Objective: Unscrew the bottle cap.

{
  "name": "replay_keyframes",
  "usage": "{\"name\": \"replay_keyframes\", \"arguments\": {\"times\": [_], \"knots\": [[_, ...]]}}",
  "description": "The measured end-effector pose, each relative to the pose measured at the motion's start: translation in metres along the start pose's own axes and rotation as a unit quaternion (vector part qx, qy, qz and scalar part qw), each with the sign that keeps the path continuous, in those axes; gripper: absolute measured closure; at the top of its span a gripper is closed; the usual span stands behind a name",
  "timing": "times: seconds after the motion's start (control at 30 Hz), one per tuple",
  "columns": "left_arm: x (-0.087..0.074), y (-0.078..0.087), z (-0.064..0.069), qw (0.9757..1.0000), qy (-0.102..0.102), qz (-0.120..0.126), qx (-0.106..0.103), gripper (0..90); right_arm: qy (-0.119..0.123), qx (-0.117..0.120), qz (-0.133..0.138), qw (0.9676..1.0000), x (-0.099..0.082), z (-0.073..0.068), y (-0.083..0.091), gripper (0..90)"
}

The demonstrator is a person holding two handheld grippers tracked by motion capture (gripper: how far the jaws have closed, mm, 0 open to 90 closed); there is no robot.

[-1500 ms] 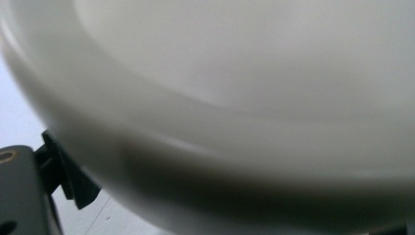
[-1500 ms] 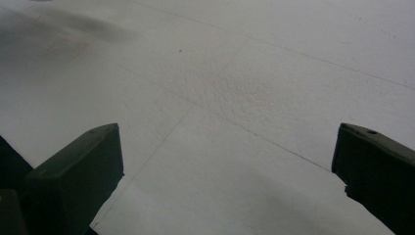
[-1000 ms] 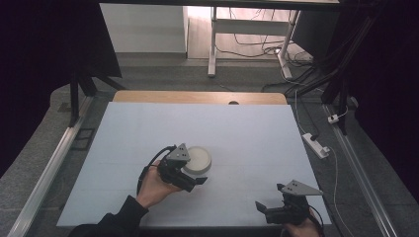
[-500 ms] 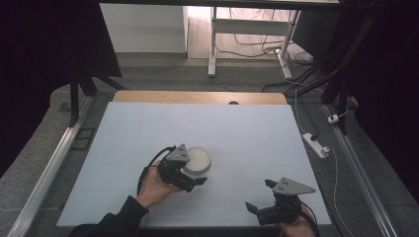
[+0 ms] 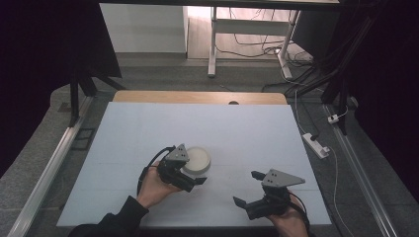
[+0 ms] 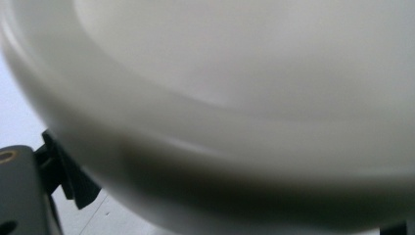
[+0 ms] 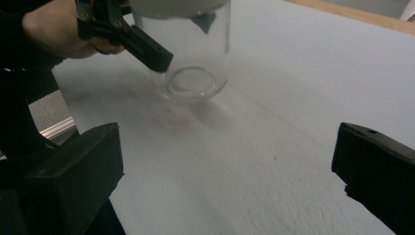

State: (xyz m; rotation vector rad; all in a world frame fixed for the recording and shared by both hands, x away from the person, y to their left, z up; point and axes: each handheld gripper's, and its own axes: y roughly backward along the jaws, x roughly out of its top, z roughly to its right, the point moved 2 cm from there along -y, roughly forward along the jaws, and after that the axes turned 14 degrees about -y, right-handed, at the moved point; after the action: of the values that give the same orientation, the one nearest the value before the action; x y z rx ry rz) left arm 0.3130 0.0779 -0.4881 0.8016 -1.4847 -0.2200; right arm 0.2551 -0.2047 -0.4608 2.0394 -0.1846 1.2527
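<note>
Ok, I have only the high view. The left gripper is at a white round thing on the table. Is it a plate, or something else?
Observer: It is a white lid on top of a clear glass jar. The right gripper view shows the jar from the side.
Operator: Is something inside the jar?
Observer: No, it looks empty, and it stands upright on the table.
Operator: Does the left gripper grip the lid?
Observer: I cannot tell. The left gripper is at the lid's edge, and one black jaw crosses in front of the glass below the lid.
</note>
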Motion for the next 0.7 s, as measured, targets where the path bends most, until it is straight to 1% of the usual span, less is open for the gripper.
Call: {"name": "replay_keyframes", "arguments": {"times": [0.13,0.23,0.43,0.47,0.53,0.57,0.63,0.7], "knots": [[0.000,0.001,0.000,1.0000,-0.002,0.002,0.000,7.2,0.000,0.011,-0.005,0.9999,0.010,-0.007,-0.008,0.0],[0.001,0.001,0.000,1.0000,-0.003,0.004,0.000,7.1,0.011,0.021,-0.005,0.9997,0.019,-0.014,-0.015,0.0],[0.000,0.001,0.001,1.0000,-0.004,0.003,0.002,7.2,0.012,0.031,-0.005,0.9994,0.027,-0.017,-0.025,0.0],[0.000,0.001,0.001,1.0000,-0.004,0.003,0.003,7.2,0.013,0.031,-0.006,0.9994,0.031,-0.018,-0.030,0.0],[0.001,0.001,0.001,1.0000,-0.005,0.004,0.002,7.2,0.011,0.032,-0.006,0.9994,0.032,-0.018,-0.032,0.0],[0.001,0.001,0.002,1.0000,-0.007,0.003,0.002,7.2,0.006,0.035,-0.009,0.9993,0.035,-0.019,-0.036,0.0],[0.001,0.000,0.002,1.0000,-0.007,0.004,0.002,7.2,0.005,0.035,-0.014,0.9993,0.037,-0.019,-0.038,0.0],[0.001,0.000,0.002,0.9999,-0.011,0.002,0.002,7.2,0.009,0.030,-0.018,0.9994,0.040,-0.020,-0.042,0.0]]}}
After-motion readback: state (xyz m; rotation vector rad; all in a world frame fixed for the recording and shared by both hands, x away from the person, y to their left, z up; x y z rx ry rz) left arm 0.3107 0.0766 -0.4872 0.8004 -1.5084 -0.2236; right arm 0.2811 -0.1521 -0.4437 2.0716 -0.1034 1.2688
